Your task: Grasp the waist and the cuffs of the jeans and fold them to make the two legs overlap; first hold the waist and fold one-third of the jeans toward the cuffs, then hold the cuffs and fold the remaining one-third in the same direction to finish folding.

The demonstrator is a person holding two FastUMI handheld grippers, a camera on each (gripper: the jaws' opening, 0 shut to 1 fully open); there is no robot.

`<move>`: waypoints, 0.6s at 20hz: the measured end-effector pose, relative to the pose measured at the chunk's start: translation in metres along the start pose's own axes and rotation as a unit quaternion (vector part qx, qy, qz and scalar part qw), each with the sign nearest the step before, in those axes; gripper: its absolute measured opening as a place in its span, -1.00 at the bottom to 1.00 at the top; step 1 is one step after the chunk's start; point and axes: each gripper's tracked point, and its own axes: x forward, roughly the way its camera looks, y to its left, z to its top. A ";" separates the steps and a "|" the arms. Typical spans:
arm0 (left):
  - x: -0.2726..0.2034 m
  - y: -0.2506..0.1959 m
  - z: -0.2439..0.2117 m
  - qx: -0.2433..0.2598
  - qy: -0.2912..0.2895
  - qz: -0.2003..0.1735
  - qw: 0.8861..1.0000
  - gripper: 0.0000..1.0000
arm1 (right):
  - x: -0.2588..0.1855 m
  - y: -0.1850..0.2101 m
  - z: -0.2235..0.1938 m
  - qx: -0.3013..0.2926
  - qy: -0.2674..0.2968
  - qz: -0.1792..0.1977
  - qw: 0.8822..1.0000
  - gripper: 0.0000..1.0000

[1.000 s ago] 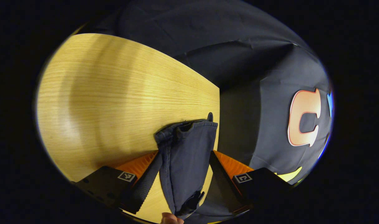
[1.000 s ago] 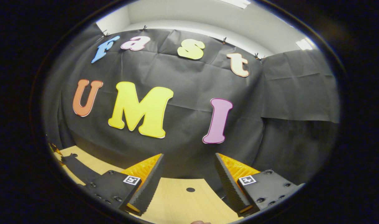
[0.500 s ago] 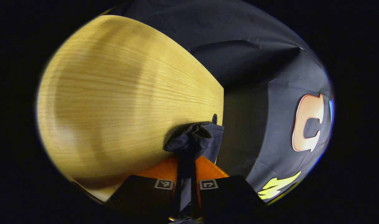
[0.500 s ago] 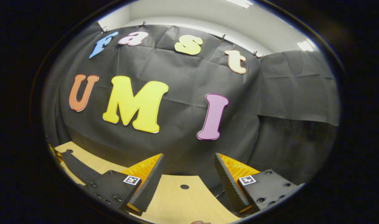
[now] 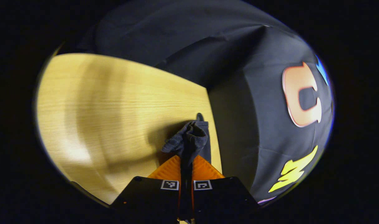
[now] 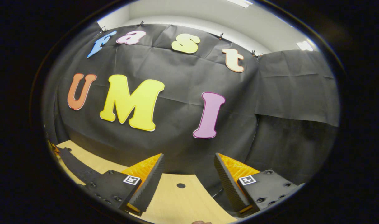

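Pinching a bunched fold of the dark blue denim jeans [image 5: 189, 141], the left hand-held gripper [image 5: 186, 166] has its 2 fingers pressed together with the cloth caught between them. In the left gripper view the gathered denim rises in a crumpled knot just past the fingertips, near the far right edge of the pale wooden surface [image 5: 114, 105]. Whether this is a cuff or the waist is hard to tell. A small dark round hole [image 5: 200, 116] in the wood sits just beyond the bunched cloth, close to that same edge. Past the edge hangs the black cloth wall [image 5: 251, 102] of the booth.

In the right gripper view, the right hand-held gripper [image 6: 188, 174] stands with its 2 fingers well apart and nothing between them. It is tilted up toward the black cloth wall, with only a strip of the pale wooden surface [image 6: 183, 202] showing below and between its fingers. A small dark round hole [image 6: 180, 185] in the wood lies in the gap between them. At the far left of this view a flat dark strip [image 6: 72, 163] lies on the surface; what it is cannot be told.
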 end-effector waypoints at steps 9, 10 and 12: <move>-0.051 -0.119 -0.046 0.201 -0.061 -0.059 0.976 -0.94 | -0.032 -0.077 0.000 0.017 -0.003 -0.050 0.999 0.96; -0.055 -0.132 -0.060 0.223 -0.061 -0.067 0.971 -0.94 | -0.037 -0.088 -0.001 0.013 -0.004 -0.059 0.998 0.96; -0.061 -0.155 -0.088 0.265 -0.060 -0.081 0.959 -0.94 | -0.049 -0.109 0.000 0.013 -0.007 -0.076 0.997 0.96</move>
